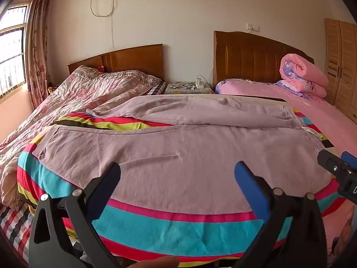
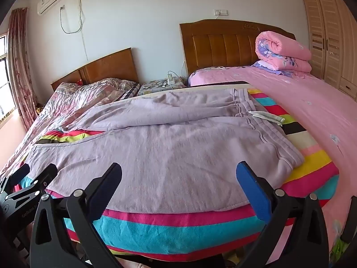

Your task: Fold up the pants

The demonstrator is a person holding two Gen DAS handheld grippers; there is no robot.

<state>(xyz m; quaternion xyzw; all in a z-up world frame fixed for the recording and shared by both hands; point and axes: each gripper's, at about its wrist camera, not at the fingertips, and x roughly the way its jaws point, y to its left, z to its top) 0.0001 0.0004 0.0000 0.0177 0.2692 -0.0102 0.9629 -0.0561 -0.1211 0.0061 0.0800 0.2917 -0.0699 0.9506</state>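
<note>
Lilac sweatpants (image 1: pixel 178 147) lie spread flat on a striped towel (image 1: pixel 169 225), waistband to the right, legs running left. In the right wrist view the pants (image 2: pixel 169 154) show their waistband with a white tag (image 2: pixel 265 115). My left gripper (image 1: pixel 177 178) is open and empty, hovering over the near edge of the near leg. My right gripper (image 2: pixel 178 178) is open and empty, over the near edge toward the waistband end. Each gripper shows in the other's view: the right one (image 1: pixel 339 169), the left one (image 2: pixel 31 185).
The striped towel (image 2: pixel 178 227) covers a board between two beds. A rumpled floral quilt (image 1: pixel 67 98) lies left, a pink bed (image 1: pixel 316 111) with a rolled quilt (image 1: pixel 301 76) right. A nightstand (image 1: pixel 189 88) with cables stands behind. A wardrobe (image 2: pixel 330 35) stands far right.
</note>
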